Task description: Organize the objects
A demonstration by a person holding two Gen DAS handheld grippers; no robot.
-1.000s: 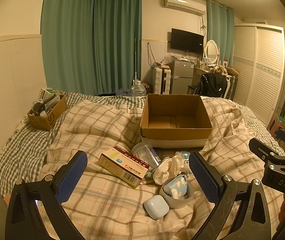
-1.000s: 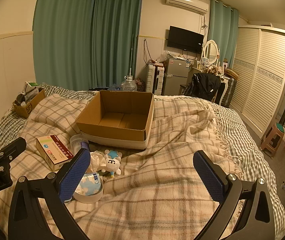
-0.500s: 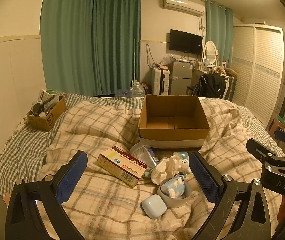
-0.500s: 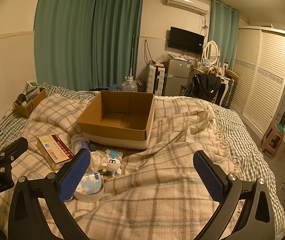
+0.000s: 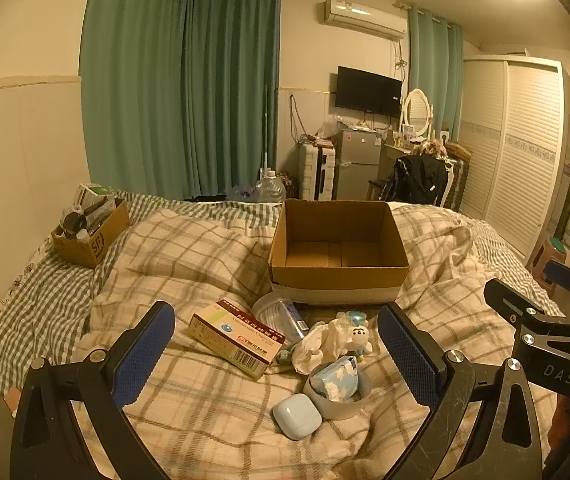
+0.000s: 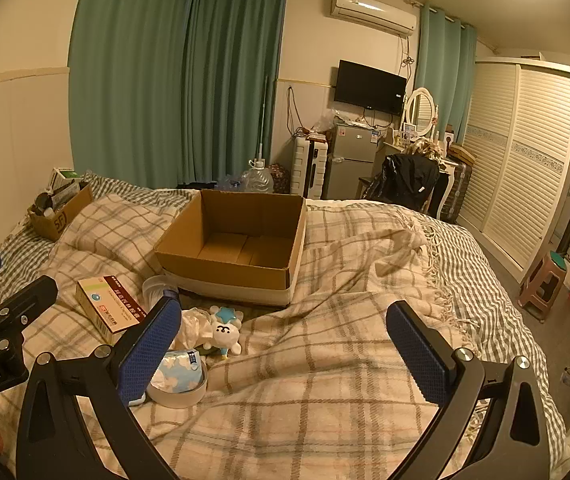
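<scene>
Presently both tools hang above a bed covered by a plaid blanket (image 6: pixel 325 380), each with its blue-padded fingers spread wide and holding nothing. The left gripper (image 5: pixel 277 360) frames a cluster of loose items; the right gripper (image 6: pixel 285 352) sits further right, over bare blanket, with its left finger overlapping the edge of that same cluster.

Items noted in the cluster, all lying on the blanket just in front of an open cardboard box (image 5: pixel 339 252), whose interior shows only its bottom flaps:
- a medicine carton (image 5: pixel 237 338), lying flat and angled, at the left;
- a clear plastic container (image 5: pixel 281 314), on its side between the carton and the box's front wall;
- crumpled white tissue (image 5: pixel 317 346) touching a small white and blue plush toy (image 5: pixel 357 334);
- a grey roll of tape (image 5: pixel 339 394) lying flat, with a blue and white tissue packet (image 5: pixel 335 376) stuffed into its core;
- a pale blue earbud case (image 5: pixel 297 416) touching the roll's left side, nearest the left tool.

Surroundings: a smaller cardboard box (image 5: pixel 89 236), full of odds and ends, stands at the far left of the bed near the wall. Beyond the bed are green curtains (image 6: pixel 177 80), a water jug (image 6: pixel 259 178), a small fridge (image 6: pixel 351 160), a wall television (image 6: pixel 371 88), a wardrobe (image 6: pixel 521 152) and a stool (image 6: pixel 545 284).
</scene>
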